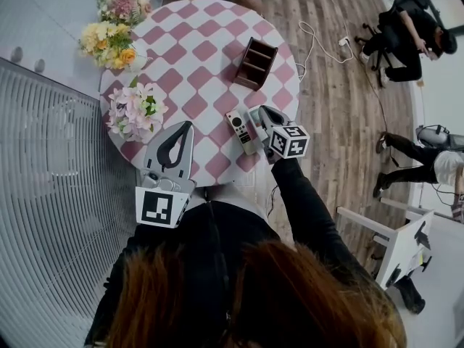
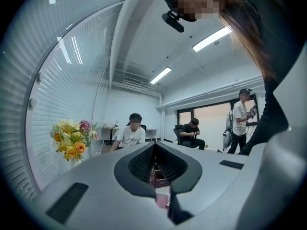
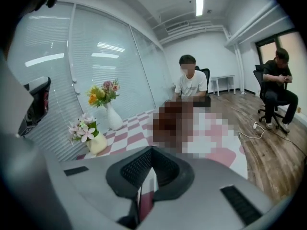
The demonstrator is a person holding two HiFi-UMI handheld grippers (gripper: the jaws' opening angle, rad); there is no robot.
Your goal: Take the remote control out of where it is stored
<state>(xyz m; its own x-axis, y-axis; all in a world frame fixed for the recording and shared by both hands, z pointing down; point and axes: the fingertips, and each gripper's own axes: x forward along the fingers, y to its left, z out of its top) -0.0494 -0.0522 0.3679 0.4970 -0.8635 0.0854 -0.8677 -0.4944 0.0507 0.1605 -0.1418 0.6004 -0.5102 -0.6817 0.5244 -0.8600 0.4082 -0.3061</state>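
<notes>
**A:** How far along is the job, starting from the bottom of the frame?

**B:** Pretty much done, I'd say. In the lower centre of the head view, the left gripper (image 1: 187, 127) hangs over the near edge of the table (image 1: 196, 42), jaws pressed together on nothing. Just right of centre, the right gripper (image 1: 262, 113) is also closed and empty. Its own view shows only a thin slit between the pads.

**A:** And the remote?

**B:** The remote control (image 1: 243, 130) lies flat on the checked cloth, just to the left of the right gripper. I cannot tell whether they touch. The brown holder (image 1: 255, 62) stands well apart from it, higher in the frame, and its slots look empty.

**A:** So what's left?

**B:** Little, by my judgement; perhaps only drawing the tongs back.

**A:** Counts?

**B:** Two grippers, one remote, one holder, one round table. There are three bunches of flowers up the left side: pale pink (image 1: 134, 109), yellow (image 1: 109, 46) and pink (image 1: 125, 2). The left gripper view shows three other people beyond.
</notes>
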